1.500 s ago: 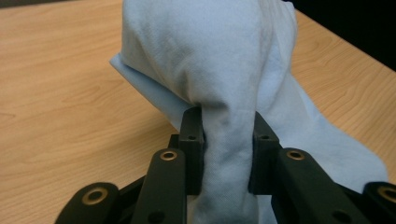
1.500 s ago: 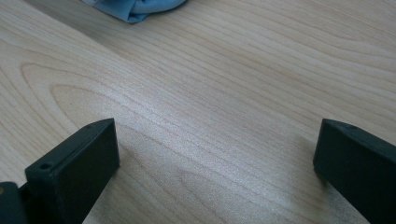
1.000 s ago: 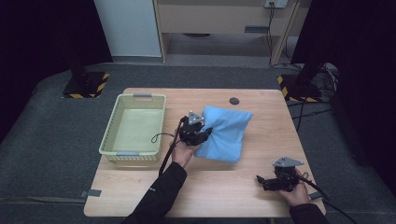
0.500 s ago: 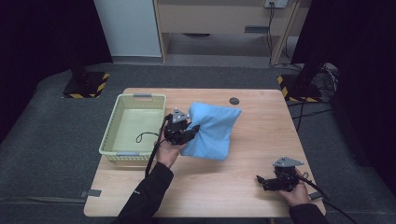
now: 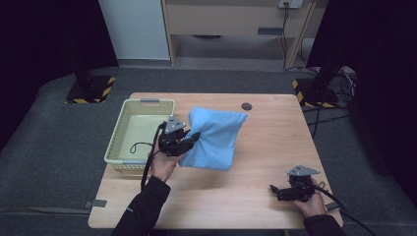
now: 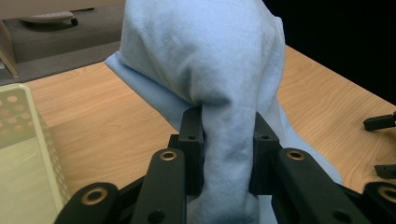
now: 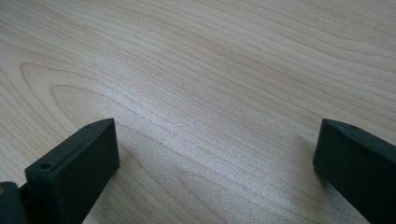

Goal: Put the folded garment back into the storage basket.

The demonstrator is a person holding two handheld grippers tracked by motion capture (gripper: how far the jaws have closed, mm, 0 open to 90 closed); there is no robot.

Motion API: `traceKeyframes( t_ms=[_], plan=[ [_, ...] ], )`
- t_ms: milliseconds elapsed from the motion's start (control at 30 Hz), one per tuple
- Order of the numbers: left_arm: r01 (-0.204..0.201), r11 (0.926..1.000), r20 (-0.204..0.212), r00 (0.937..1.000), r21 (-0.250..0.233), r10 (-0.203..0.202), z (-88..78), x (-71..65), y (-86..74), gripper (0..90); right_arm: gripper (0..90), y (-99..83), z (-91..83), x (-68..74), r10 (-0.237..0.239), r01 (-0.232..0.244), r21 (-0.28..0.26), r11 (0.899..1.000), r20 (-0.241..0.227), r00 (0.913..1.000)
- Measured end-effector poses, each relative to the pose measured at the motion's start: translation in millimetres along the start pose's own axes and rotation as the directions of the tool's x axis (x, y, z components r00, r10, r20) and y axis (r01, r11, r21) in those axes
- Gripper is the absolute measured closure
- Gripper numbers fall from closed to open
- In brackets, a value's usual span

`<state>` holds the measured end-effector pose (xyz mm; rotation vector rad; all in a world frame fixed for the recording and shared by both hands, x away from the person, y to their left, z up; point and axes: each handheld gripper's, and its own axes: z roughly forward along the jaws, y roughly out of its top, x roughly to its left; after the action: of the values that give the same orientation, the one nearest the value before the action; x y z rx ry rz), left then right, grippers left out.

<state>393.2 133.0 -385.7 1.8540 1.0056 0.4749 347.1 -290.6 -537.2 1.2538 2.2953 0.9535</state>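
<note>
Left gripper (image 5: 189, 141) pinches a bunched fold of the light-blue cloth (image 5: 212, 137), which drapes rightward from its jaws, just beside the yellow basket (image 5: 122, 142). Right gripper (image 5: 275, 191) rests wide open and empty on the wooden table (image 5: 246, 196), well apart from the cloth.

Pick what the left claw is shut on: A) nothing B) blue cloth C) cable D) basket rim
B: in the left gripper view a fold of the blue cloth is pinched between the jaws of the left claw; the basket sits beside it, untouched.
</note>
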Motion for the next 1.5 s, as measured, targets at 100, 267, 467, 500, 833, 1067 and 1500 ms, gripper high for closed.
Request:
traceKeyframes(
  t_ms=[100,267,467,500,833,1067,1500],
  plan=[
    [-0.001,1.0,-0.001,1.0,0.004,0.001,-1.8,2.3,-0.9,72.6,0.3,0.0,0.0,0.0,0.0,0.0,0.0,1.0,0.0,1.0],
    [0.004,1.0,-0.011,0.9999,0.004,-0.004,-6.3,7.7,-2.0,72.6,0.3,0.0,0.0,0.0,0.0,0.0,0.0,1.0,0.0,1.0],
    [0.014,0.9999,-0.022,0.9997,0.0,-0.014,-12.0,14.8,-3.4,72.6,0.3,0.0,0.0,0.0,0.0,0.0,0.0,1.0,0.0,1.0],
    [0.016,0.9999,-0.023,0.9996,-0.001,-0.016,-13.1,16.0,-3.5,72.6,0.3,0.0,0.0,0.0,0.0,0.0,0.0,1.0,0.0,1.0],
    [0.035,0.9991,-0.056,0.9978,-0.026,-0.036,-28.6,30.8,-2.2,72.6,0.3,0.0,0.0,0.0,0.0,0.0,0.0,1.0,0.0,1.0],
    [0.046,0.9982,-0.079,0.9957,-0.04,-0.049,-38.9,41.0,-0.7,72.6,0.3,0.0,0.0,0.0,0.0,0.0,0.0,1.0,0.0,1.0],
    [0.077,0.9949,-0.128,0.9881,-0.065,-0.085,-58.4,65.1,1.7,72.6,0.3,0.0,0.0,0.0,0.0,0.0,0.0,1.0,0.0,1.0]
  ],
)
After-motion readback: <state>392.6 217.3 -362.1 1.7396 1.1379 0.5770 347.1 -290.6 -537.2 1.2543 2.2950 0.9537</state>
